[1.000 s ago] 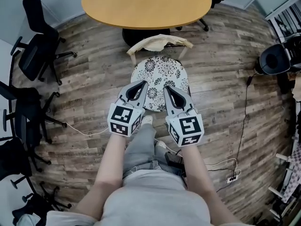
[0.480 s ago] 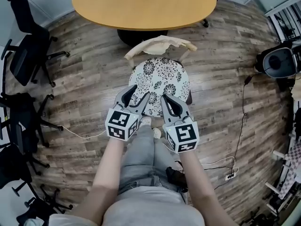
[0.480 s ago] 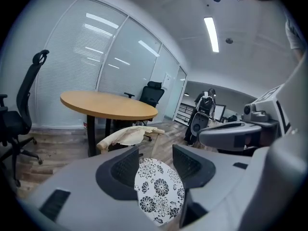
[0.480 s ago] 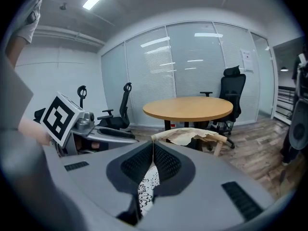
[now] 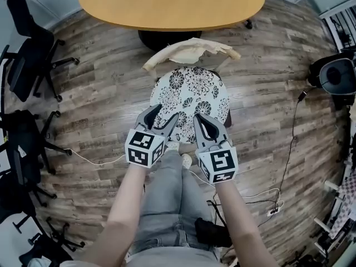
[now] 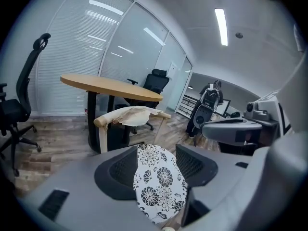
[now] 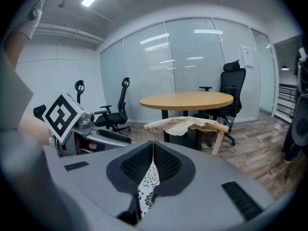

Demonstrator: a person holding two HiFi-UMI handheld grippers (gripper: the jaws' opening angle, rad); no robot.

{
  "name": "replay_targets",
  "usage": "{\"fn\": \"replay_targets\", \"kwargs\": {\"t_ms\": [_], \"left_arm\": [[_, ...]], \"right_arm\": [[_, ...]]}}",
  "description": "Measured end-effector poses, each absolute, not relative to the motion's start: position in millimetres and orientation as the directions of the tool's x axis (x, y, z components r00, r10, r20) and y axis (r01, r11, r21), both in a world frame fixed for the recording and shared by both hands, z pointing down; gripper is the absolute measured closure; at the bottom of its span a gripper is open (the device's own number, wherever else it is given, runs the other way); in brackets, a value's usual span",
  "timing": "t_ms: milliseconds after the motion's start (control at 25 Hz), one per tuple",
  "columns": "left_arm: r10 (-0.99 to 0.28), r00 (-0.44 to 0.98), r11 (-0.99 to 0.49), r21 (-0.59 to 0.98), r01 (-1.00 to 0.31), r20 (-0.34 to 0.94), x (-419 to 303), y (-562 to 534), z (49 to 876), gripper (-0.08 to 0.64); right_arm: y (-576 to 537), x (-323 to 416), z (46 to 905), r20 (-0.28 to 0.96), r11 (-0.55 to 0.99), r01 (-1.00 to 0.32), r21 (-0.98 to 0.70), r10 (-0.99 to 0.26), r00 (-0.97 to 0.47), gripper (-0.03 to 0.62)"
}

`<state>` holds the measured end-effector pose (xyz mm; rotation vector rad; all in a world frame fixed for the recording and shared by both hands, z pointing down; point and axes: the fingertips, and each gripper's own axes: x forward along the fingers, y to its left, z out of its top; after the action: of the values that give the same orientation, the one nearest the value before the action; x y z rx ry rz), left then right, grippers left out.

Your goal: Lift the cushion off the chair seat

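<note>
The head view looks steeply down onto the chair (image 5: pixel 148 67), its cushion (image 5: pixel 192 93) and the round table (image 5: pixel 172 1) beyond, while both gripper views sit low near the seat's front edge, facing that same table.

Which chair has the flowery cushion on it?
The pale wooden chair by the round table. The flowery cushion covers its seat; the others are black office chairs with wheels.
</note>
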<state>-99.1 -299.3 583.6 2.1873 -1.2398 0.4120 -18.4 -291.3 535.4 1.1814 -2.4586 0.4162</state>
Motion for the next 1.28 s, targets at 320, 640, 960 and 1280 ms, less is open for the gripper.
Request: {"fn": "replay_targets", "kwargs": {"t_ms": [320, 640, 960, 1280], "left_arm": [[-0.655, 0.492, -0.37, 0.324, -0.871, 0.574, -113, -308, 640, 0.311], [-0.606, 0.46, -0.312, 0.338, -0.888, 0.648, -139, -311, 708, 0.282], [-0.574, 0.409, -0.25, 0.323, -0.913, 0.709, -164, -314, 769, 0.282], [-0.532, 0.391, -0.185, 0.347, -0.919, 0.751, -184, -324, 818, 0.282]], "right_arm": [[-301, -20, 582, 0.471, 0.608, -0.784, -0.126, -0.659, -0.587, 0.566], [-308, -21, 631, 0.491, 0.595, -0.787, -0.162, -0.643, -0.588, 0.566], [-318, -27, 668, 0.507, 0.616, -0.774, -0.147, -0.625, -0.593, 0.566], [-304, -34, 699, 0.542, 0.608, -0.769, -0.196, -0.586, -0.602, 0.566]]}}
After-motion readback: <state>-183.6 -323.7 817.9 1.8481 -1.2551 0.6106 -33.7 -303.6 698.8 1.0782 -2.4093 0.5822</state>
